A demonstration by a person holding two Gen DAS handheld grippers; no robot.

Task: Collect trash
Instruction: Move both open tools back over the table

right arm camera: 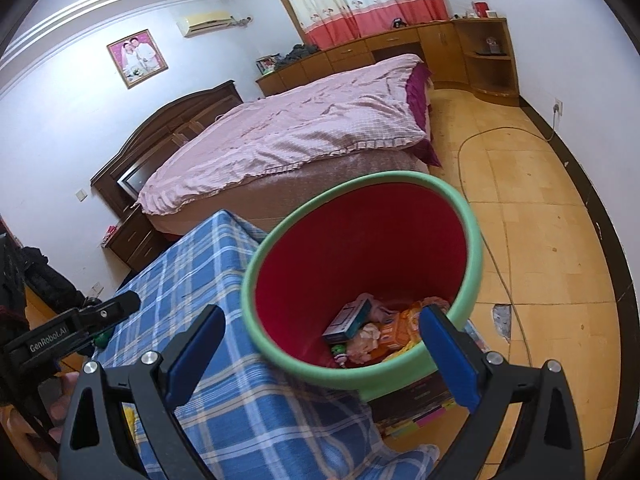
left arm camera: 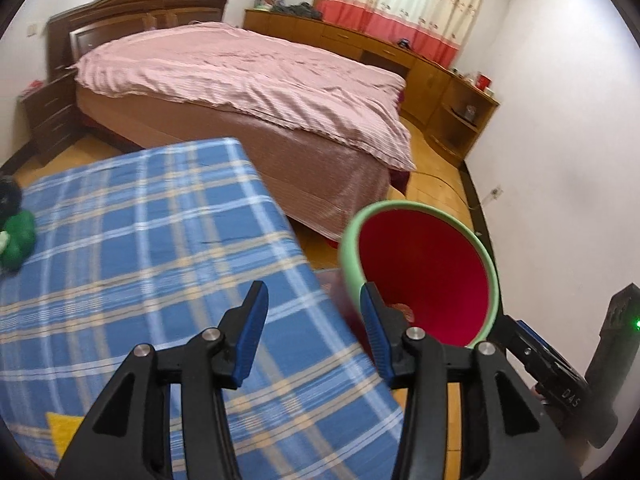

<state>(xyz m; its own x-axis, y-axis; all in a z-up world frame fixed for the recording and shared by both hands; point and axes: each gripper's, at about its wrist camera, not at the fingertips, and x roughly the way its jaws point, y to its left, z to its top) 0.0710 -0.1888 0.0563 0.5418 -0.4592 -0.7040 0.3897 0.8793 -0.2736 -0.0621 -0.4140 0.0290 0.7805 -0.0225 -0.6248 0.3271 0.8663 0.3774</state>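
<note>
A bin with a green rim (right arm camera: 468, 220) and red inside stands beside a table under a blue plaid cloth (right arm camera: 208, 276). Trash (right arm camera: 376, 328) lies in its bottom: a small box, crumpled paper, an orange wrapper. My right gripper (right arm camera: 320, 340) is open and empty, hovering over the near rim. My left gripper (left arm camera: 314, 320) is open and empty over the cloth's right edge (left arm camera: 160, 240), its right finger in front of the bin's rim (left arm camera: 350, 240). A green object (left arm camera: 18, 240) lies at the cloth's left edge, and a yellow scrap (left arm camera: 64, 432) at the front.
A bed with a pink cover (left arm camera: 248, 76) stands behind the table. Wooden cabinets (left arm camera: 432, 76) run along the far wall. A cable (right arm camera: 496, 260) trails over the wooden floor. The right gripper's body (left arm camera: 560, 380) shows right of the bin; the left one (right arm camera: 60, 336) shows at far left.
</note>
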